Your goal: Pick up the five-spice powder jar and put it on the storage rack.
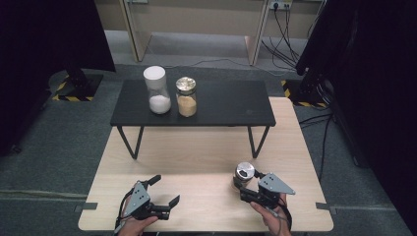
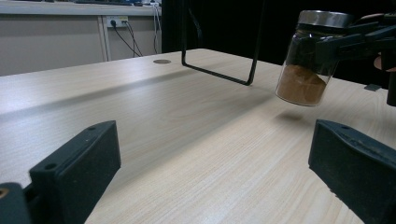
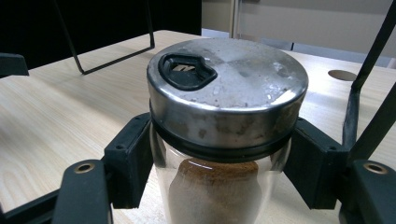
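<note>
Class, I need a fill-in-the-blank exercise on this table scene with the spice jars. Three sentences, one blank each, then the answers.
1. The right tongs grip a glass jar holding ____ powder.
2. Seen from the left tongs' view, that jar hangs ____ the wooden table, tilted.
3. On the black shelf stand ____ jars.

Answers: brown; above; two

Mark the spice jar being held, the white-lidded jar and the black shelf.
spice jar (image 3: 227,88), right gripper view, on its metal lid.
white-lidded jar (image 1: 155,76), high view, on its lid.
black shelf (image 1: 226,101), high view, on its bare top.
</note>
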